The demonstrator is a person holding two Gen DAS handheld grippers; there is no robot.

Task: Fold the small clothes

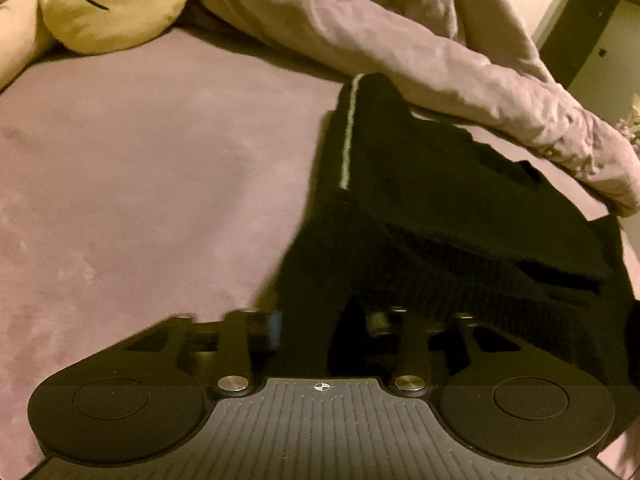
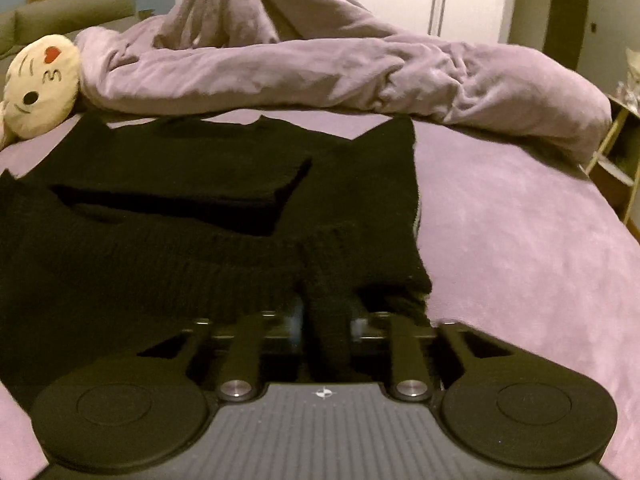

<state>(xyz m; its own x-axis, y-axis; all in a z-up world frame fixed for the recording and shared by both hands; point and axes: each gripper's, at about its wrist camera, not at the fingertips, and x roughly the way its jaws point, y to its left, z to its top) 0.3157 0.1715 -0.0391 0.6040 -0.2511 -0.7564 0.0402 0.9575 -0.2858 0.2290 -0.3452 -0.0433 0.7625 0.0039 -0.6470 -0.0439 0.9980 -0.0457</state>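
1. Left wrist view: the left tool pinches the near ribbed hem of the black knitted sweater. The garment runs from the tool toward 1 o'clock across the mauve plush bed sheet, its far end touching the rumpled lilac duvet. A pale stripe marks its left edge. A cream face-printed cushion sits at 11 o'clock, well apart.

2. Right wrist view: the right tool is pressed together on a bunched fold of the same hem. The sweater spreads from 12 toward 9 o'clock, with bare sheet at 2 o'clock.

3. Judgement: each tool holds one hem corner, and the long axis points away from both, so the fold likely carries the hem forward to 12 o'clock.
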